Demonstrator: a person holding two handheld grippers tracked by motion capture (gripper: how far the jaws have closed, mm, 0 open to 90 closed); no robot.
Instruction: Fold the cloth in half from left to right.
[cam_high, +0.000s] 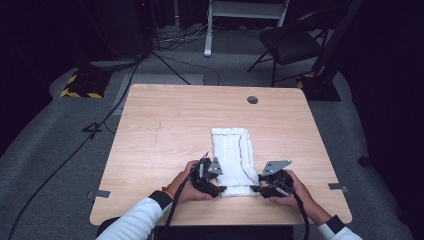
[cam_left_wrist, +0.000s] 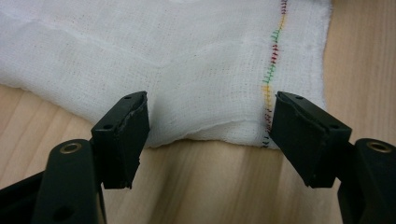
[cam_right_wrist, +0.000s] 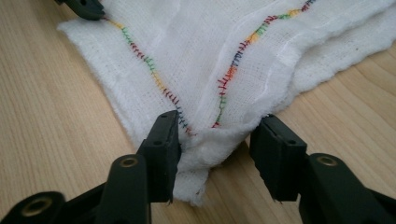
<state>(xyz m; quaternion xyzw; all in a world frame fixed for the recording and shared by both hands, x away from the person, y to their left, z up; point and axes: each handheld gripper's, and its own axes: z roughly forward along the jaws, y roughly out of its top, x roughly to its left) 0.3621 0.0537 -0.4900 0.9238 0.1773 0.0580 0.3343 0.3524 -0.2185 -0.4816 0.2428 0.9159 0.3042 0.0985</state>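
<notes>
Near edge of worktop, centre-right: white woven cloth with multicoloured stitched hem (cam_high: 231, 157), folded into a long strip running from near to far on the pale wooden worktop (cam_high: 165, 125).
Cloth condition: lies flat; several layers show at the near right corner (cam_right_wrist: 210, 154), where the coloured stitching doubles back on itself.
Left tongs (cam_high: 215, 189): released, jaws spread wide on either side of the cloth's near left corner, low over the worktop; nothing between them is pinched.
Right tongs (cam_high: 256, 188): released, jaws set either side of the bunched near right corner; cloth lies in the gap, not yet squeezed.
Reason for placement: judged, both tongs address the two near corners at once, which suits lifting that end to fold it toward the far end or to spread it.
Hands: person's left hand (cam_high: 181, 187) and right hand (cam_high: 296, 192) hold the tongs from the near edge; white sleeves.
Worktop fittings: round dark cable hole (cam_high: 252, 100) at far right, well apart from the cloth.
Surroundings: black folding chair (cam_high: 292, 45) and loose floor cables (cam_high: 100, 125) beyond the far and left edges.
Obstructions: nothing stands between tongs and cloth; far half of worktop bare.
</notes>
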